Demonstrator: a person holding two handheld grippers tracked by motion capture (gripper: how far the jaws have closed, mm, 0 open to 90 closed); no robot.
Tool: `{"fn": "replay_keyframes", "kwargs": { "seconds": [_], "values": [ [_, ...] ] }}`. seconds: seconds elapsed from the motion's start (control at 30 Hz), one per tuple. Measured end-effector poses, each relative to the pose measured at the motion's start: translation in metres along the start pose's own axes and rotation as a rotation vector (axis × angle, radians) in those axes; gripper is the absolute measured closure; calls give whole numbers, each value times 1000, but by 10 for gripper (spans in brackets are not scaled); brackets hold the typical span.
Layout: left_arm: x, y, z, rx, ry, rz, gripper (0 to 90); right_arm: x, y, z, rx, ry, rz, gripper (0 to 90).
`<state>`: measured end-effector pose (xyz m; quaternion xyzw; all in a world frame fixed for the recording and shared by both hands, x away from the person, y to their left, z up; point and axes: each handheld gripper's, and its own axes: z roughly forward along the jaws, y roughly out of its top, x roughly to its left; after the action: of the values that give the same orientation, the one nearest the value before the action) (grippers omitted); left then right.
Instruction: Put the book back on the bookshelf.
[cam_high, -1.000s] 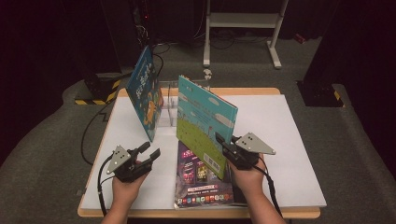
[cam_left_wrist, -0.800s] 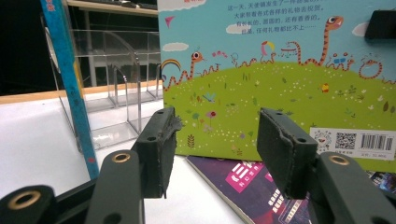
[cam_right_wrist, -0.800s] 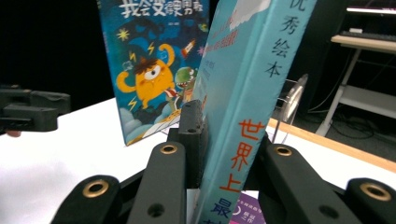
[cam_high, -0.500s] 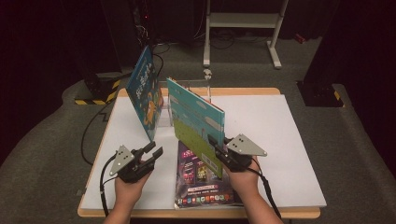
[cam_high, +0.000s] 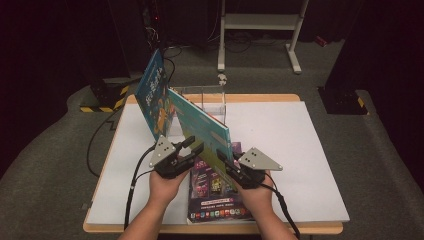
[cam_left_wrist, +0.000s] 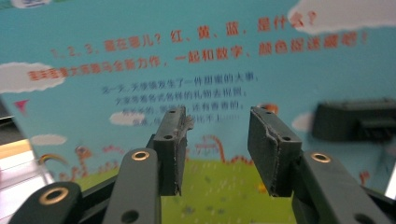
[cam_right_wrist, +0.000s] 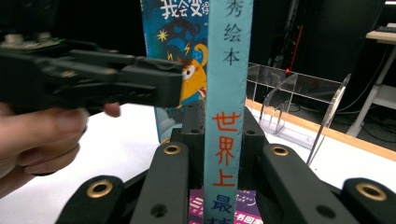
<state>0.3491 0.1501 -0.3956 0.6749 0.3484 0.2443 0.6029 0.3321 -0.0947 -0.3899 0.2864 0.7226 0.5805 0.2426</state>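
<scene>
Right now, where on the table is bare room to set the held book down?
The white table is bare right of the right gripper. The middle, around the flat book, and the clear rack behind are crowded.

The bench (cam_high: 300, 150) is lit evenly from above in the high view, while the room behind is left almost black. Only faint shadows are cast on the white surface. In the left gripper view the book cover (cam_left_wrist: 140, 70) is blurred softly, especially toward the left edge. In the right gripper view the near hand (cam_right_wrist: 42, 135) is out of focus.
</scene>
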Motion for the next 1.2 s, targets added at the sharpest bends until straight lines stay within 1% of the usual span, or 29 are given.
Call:
{"fn": "replay_keyframes", "kwargs": {
  "seconds": [0.07,0.17,0.27,0.33,0.4,0.47,0.5,0.53,0.57,0.63,0.7,0.73,0.77,0.8,0.87,0.93,1.0,1.03,1.07,1.13,1.17,1.2],
  "values": [
    [0,1,3,1,-4,-11,574,1,0,0,-1,5,0,778],
    [1,0,3,2,-4,-16,572,2,-1,0,-1,19,-2,767],
    [2,-1,4,1,-4,-17,571,3,-2,-2,12,37,-7,748],
    [2,-2,5,2,-4,-23,570,2,-6,-6,23,43,-12,713],
    [2,-3,6,7,-1,-21,571,-1,-12,-17,24,67,3,672],
    [2,-4,7,8,-1,-28,570,-4,-18,-28,10,102,27,699],
    [2,-4,7,8,-1,-31,571,-4,-22,-34,7,101,18,722],
    [2,-4,8,8,-1,-36,571,-3,-24,-36,19,88,9,740],
    [1,-3,8,8,-4,-37,574,-3,-26,-38,27,77,8,782],
    [-1,-2,9,7,-30,-48,565,-3,-27,-39,34,78,7,789],
    [-4,1,6,11,-70,-48,525,-1,-26,-38,38,75,-4,789],
    [-7,4,3,6,-113,-56,489,0,-25,-37,38,84,0,786],
    [-10,7,0,1,-153,-57,432,1,-26,-37,37,95,-3,784],
    [-12,8,-3,-8,-172,-59,375,3,-26,-36,38,99,-9,784],
    [-19,12,-10,-37,-219,-60,306,8,-27,-36,37,101,-27,782],
    [-24,15,-17,-53,-237,-72,212,13,-27,-35,37,106,-44,778],
    [-26,16,-22,-57,-256,-104,194,18,-28,-34,39,119,-53,772],
    [-26,17,-24,-52,-258,-119,191,20,-29,-33,42,123,-58,771],
    [-25,17,-27,-55,-250,-128,183,23,-29,-32,42,119,-62,769],
    [-25,16,-32,-61,-242,-138,154,27,-29,-30,42,133,-58,763],
    [-26,16,-33,-59,-247,-143,153,28,-29,-29,41,136,-61,760],
    [-27,16,-34,-56,-251,-138,156,30,-29,-27,43,148,-68,756]
  ]
}}
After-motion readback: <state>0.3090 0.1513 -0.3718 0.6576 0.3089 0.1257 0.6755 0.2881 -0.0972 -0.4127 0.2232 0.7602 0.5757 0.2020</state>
